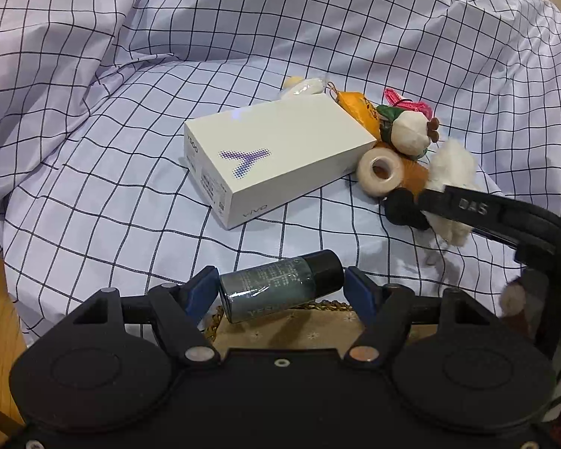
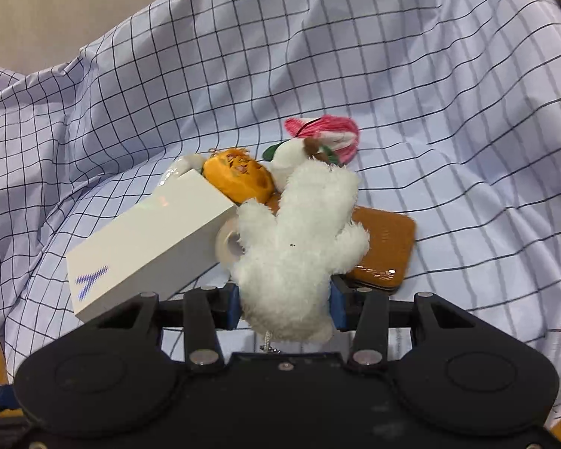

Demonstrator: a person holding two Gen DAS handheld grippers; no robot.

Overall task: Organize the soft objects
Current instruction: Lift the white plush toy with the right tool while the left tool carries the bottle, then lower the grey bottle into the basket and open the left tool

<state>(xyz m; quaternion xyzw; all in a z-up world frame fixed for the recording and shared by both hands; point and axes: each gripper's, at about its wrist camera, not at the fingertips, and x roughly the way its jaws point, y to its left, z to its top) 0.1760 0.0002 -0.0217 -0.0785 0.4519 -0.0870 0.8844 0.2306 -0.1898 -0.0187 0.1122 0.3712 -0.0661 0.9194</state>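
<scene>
The checked cloth [image 1: 131, 75] covers the whole surface and rises in folds at its far edge. On it, towards the middle, lies the white phone box [image 1: 280, 149]. Against the box's right end sits a cluster: a brown wallet [image 2: 385, 250], an orange plush [image 2: 239, 177], a white round plush [image 1: 411, 134], a roll of tape [image 1: 379, 168] and a pink tassel [image 2: 329, 133].

The right gripper [image 2: 284, 305] has its jaws clenched on the lower end of the white fluffy toy [image 2: 299, 232], which hangs over the cluster at the box's right end. The left gripper [image 1: 280, 292] has a small dark bottle [image 1: 280, 288] lying between its half-parted jaws; whether the pads press on it cannot be told.

Judged step: picking up a soft object. The next move calls for carrying the toy clear without dragging the tape or wallet, then setting it with the other soft items.
</scene>
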